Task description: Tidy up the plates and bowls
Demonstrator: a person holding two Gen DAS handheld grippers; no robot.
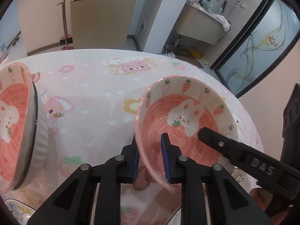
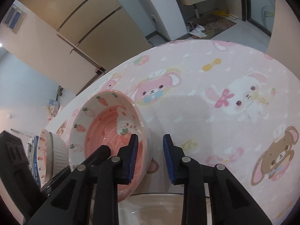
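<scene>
Left gripper (image 1: 151, 157) straddling the near rim of the pink bunny bowl (image 1: 187, 120), one blue pad outside the wall and one inside, jaws only partly closed and not clearly pinching, so looking open around the rim rather than clamped. Bowl tilting up on its side over the pink cartoon tablecloth (image 1: 90, 97), mouth facing the camera, bunny and strawberry print showing inside. Right gripper (image 2: 150, 157) also hanging around that same bowl (image 2: 110, 131) in its own view, left finger (image 2: 132, 157) dipping into the bowl, right finger out over the cloth (image 2: 215, 112), jaws spread wide with the bowl wall between them, not gripping anything as far as can be told. Same right tool poking in from the right edge of the left view, black tip reaching into the bowl. Second matching bowl (image 1: 16, 123) sitting at the far left, white ribbed outside, tipped on edge too, well apart from the held one. Clear glass dish (image 2: 159, 206) peeking in below the right fingers. Beige fridge (image 1: 103, 13) standing back behind the table.
</scene>
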